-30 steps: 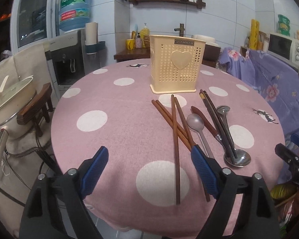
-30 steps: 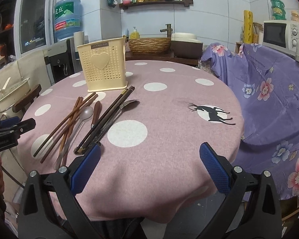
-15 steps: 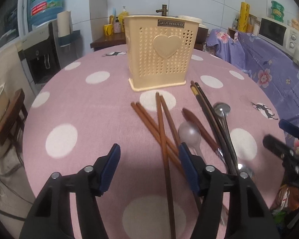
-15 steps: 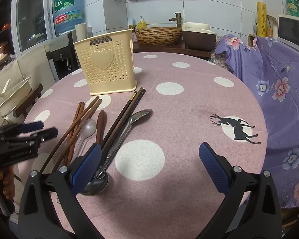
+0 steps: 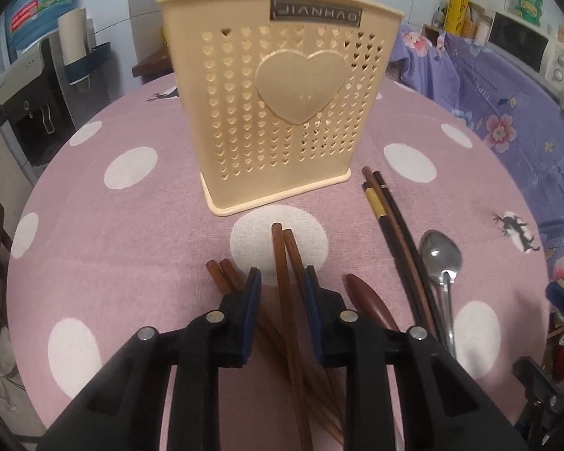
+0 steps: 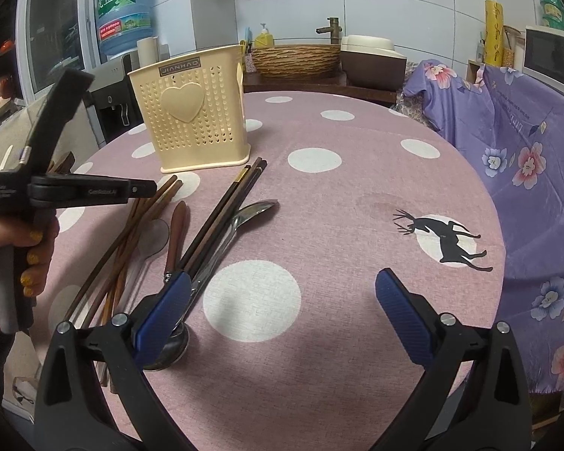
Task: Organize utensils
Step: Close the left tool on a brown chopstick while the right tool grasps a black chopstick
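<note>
Left gripper [image 5: 280, 285] low over the pink dotted tablecloth [image 5: 131, 248], jaws just closing, now narrow, around a pair of reddish-brown chopsticks [image 5: 284, 263]. Pads sit either side of the pair near the upper ends; a sliver of gap shows on each side, so no firm pinch yet by my reading. To do this well: finish closing on both sticks together, square to their length, keeping the second brown pair [image 5: 222, 272] just left of the pads out of the bite, then lift clear before tilting. Right gripper [image 6: 282, 300] stands wide and empty, left pad over the bowl of a steel spoon [image 6: 240, 225]. Beyond: dark chopsticks [image 5: 387, 218], brown wooden spoon [image 5: 368, 300]. Farthest, the cream perforated utensil holder [image 5: 278, 112] upright, likely destination.
</note>
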### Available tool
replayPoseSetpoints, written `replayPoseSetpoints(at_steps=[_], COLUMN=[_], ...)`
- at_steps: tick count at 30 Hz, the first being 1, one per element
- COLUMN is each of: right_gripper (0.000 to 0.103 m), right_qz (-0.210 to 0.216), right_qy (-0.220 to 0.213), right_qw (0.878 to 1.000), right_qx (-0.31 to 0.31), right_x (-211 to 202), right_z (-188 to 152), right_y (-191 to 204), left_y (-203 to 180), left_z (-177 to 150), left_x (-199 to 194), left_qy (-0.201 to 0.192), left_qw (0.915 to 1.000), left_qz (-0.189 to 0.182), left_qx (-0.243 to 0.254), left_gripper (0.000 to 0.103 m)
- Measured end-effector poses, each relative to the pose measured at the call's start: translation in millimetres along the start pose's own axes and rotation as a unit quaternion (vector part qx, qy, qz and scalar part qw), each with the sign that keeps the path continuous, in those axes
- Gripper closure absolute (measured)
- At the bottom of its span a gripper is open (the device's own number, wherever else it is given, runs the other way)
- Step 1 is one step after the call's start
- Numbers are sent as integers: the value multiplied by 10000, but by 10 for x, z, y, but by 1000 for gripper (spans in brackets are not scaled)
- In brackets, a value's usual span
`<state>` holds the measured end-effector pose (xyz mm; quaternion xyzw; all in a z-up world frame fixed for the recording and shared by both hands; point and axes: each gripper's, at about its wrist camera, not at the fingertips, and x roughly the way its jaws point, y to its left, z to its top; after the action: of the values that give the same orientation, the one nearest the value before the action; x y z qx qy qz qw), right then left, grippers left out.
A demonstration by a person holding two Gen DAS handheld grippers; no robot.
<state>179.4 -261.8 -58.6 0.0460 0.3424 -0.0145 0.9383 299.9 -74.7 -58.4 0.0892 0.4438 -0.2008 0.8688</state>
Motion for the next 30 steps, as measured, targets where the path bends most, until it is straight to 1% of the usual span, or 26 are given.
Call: replayPoseSetpoints(at_steps=[1,4,11,14,19,25,27,30], right_gripper=[6,6,8,9,11,12,15,20], right_qz=[5,6,19,62,140,176,188,236], right_qy=[-3,-10,5,67,219,420,496,586], right_qw=[10000,10000,9999,9999,9996,9989,9985,9978], right_qx=[-5,-28,-116,-100,73,111,115,202], right_x=[2,22,154,235,379,500,561,653], right_z=[8,38,239,346,481,481,505,579], right_y=[-3,-8,5,-5,-48,-23,-19,-42], left_y=[7,39,-1,33,-5,-70,-72,-62], left_z=[12,30,93,135,178,169,166,181], left_x=[38,109,221,247,282,297,297,307], left_qy=[56,185,316,367,388,345,331,318], left_qw=[10000,9998,9995,9993,9991,9990,9990,9992], left_qz=[28,-89,27,-20,62,168,193,194], left_qx=[-3,-87,82,41,138,226,232,175], left_gripper=[83,87,88,88,88,88,88,92])
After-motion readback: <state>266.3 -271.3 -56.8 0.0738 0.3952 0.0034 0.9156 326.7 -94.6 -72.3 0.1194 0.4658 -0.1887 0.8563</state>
